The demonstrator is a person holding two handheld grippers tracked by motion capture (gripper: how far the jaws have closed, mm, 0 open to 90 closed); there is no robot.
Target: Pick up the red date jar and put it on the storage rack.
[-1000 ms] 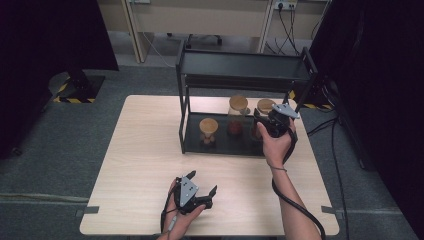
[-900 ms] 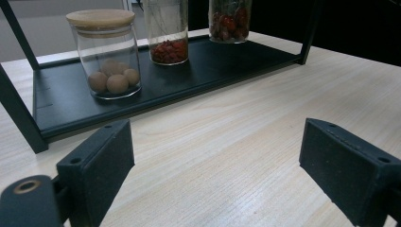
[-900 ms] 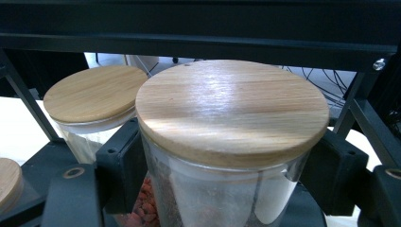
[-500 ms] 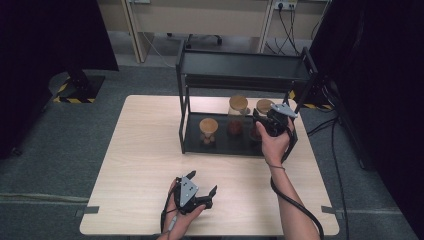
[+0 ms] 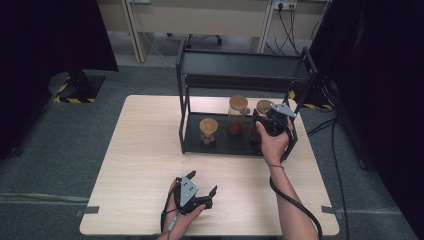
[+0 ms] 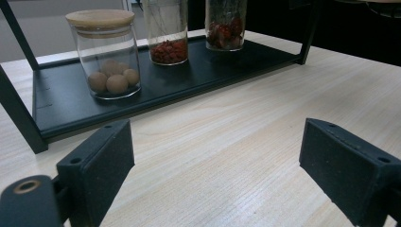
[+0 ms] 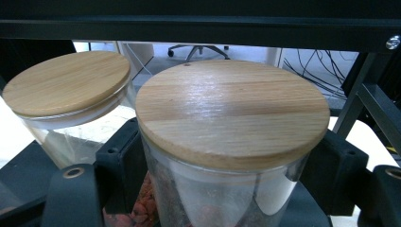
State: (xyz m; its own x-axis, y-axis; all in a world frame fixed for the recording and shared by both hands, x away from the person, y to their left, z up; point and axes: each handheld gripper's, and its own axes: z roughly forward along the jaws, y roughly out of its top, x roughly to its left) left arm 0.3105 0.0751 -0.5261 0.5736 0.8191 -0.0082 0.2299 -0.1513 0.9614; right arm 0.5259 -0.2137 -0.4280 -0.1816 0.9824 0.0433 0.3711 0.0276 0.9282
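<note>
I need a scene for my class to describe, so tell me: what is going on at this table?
A person works with a gripper in each hand at a wooden table that carries a black two-tier rack. The right gripper is under the top shelf, its jaws closed on a glass jar with a wooden lid that holds something red. The left gripper rests on the table near the front edge, jaws open and empty. Two more lidded jars stand on the lower shelf.
</note>
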